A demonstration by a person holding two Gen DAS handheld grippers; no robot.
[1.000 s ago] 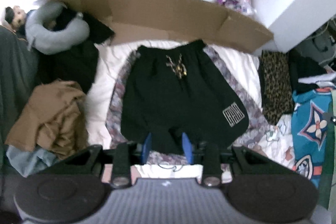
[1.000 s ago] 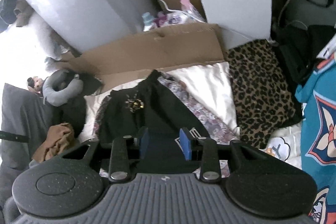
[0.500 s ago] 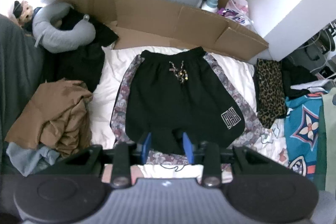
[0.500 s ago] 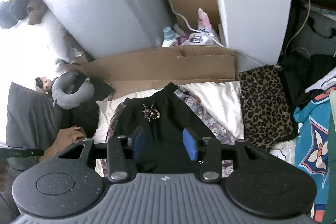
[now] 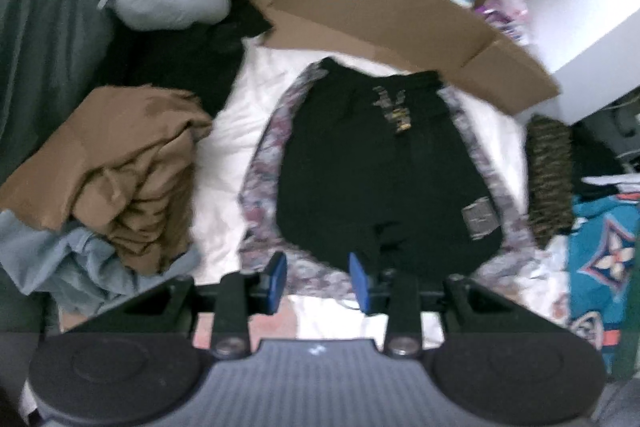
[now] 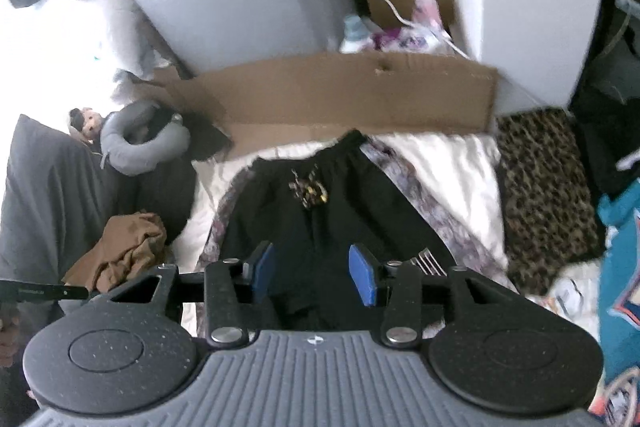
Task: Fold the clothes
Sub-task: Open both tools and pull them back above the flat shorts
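Observation:
Black shorts (image 5: pixel 384 171) with patterned side stripes and a gold-beaded drawstring lie flat on the white bedsheet (image 5: pixel 236 119), waistband at the far end. They also show in the right wrist view (image 6: pixel 320 211). My left gripper (image 5: pixel 318 281) is open and empty, above the near hem on the left leg side. My right gripper (image 6: pixel 314 267) is open and empty, above the near half of the shorts.
A brown garment pile (image 5: pixel 120 167) on blue cloth lies left of the shorts. A grey neck pillow (image 5: pixel 160 3) and cardboard (image 5: pixel 360 7) sit at the far side. Leopard-print cloth (image 5: pixel 548 179) and a teal patterned garment (image 5: pixel 604 259) lie right.
My left gripper has moved left, so the shorts sit further right in its view. My right gripper's jaws have opened wider and it has moved slightly.

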